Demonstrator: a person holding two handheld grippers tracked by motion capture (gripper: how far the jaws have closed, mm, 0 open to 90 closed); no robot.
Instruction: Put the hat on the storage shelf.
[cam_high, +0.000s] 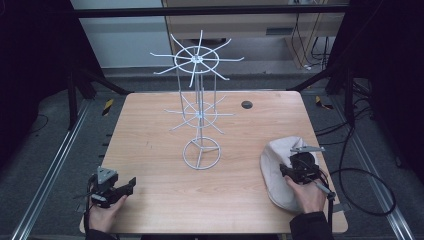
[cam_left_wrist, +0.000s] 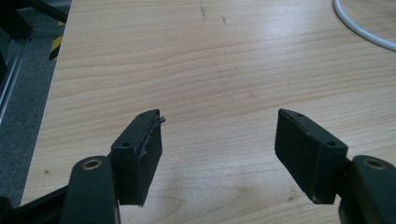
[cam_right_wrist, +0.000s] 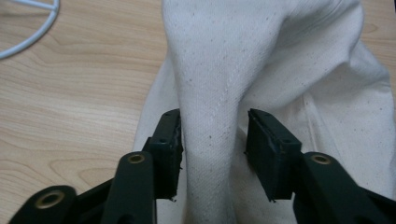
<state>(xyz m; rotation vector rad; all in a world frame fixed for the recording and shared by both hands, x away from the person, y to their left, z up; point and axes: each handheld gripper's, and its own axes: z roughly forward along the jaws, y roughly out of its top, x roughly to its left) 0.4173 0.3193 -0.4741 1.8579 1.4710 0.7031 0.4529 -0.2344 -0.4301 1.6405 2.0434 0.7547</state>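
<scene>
Jaws on our right gripper (cam_right_wrist: 212, 156) stand either side of a raised fold of the cloth (cam_right_wrist: 261, 60), partly closed: our near-side pad presses the fabric, while the other shows a thin gap, so we cannot tell whether the grip is firm. In the high view that gripper (cam_high: 299, 166) sits on top of the cloth (cam_high: 274, 165), with our right hand (cam_high: 311, 195) behind it and a dark sleeve coming in from the bottom edge. We see the cloth as an off-white, stitched piece of fabric, bunched into a rounded heap near the right edge of the table (cam_high: 165, 190), on our side of it. Part of it lies flat on the wood and part rises in the ridge between the pads.

Our left gripper (cam_left_wrist: 217, 149) is wide open with nothing in it; bare wood shows between the pads. In the high view it (cam_high: 131, 184) hovers low near the front left corner, well apart from the cloth, our left hand (cam_high: 106, 212) around it.

A white wire rack (cam_high: 200, 105) stands upright near the middle of the table, between our two grippers and farther back. It has a ring base, a thin post and two tiers of spokes. A small dark disc (cam_high: 246, 104) lies beyond it to the right
</scene>
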